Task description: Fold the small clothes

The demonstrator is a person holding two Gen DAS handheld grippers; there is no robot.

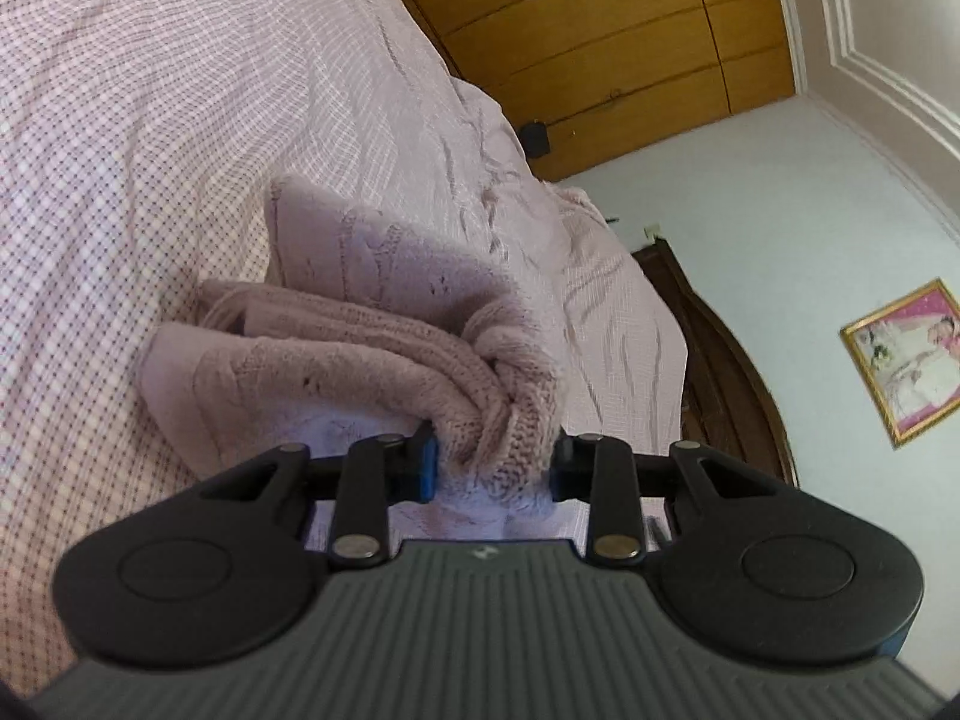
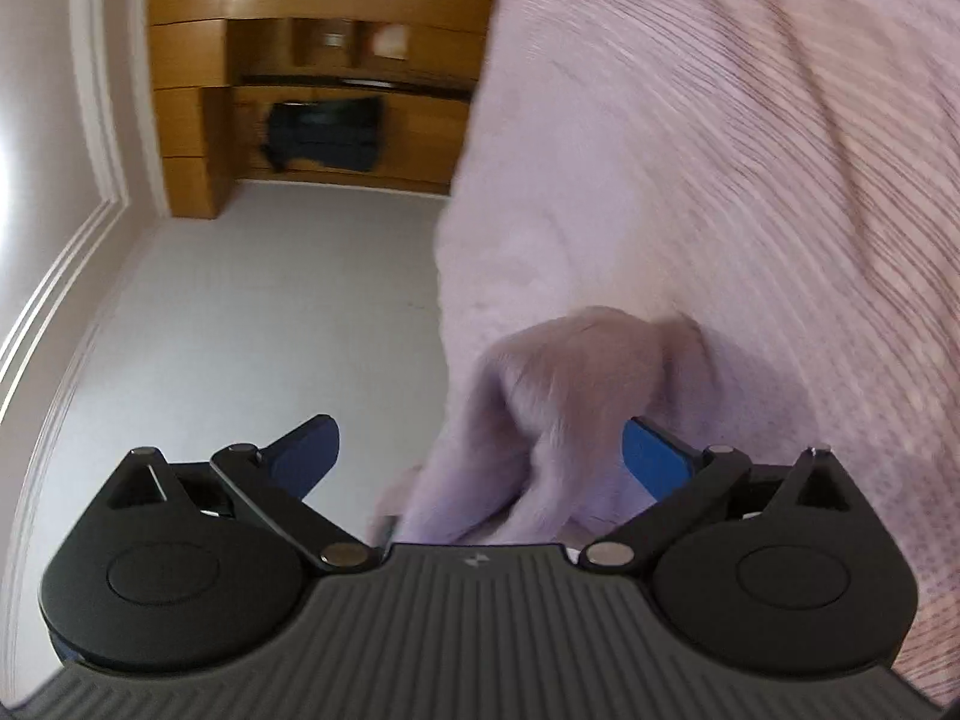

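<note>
Pink knitted garment (image 1: pixel 384 354) lies bunched in rough folds on the checked bedspread (image 1: pixel 150 120), near the bed's edge. The left gripper (image 1: pixel 493 468) pinches a thick wad of the knit at the end nearest the camera, blue pads (image 1: pixel 427 462) pressed into it. The right gripper (image 2: pixel 480 456) stands spread wide; a fold of the garment (image 2: pixel 558 420) hangs between its fingers (image 2: pixel 654 456), apparently clear of both, though that view is blurred.
</note>
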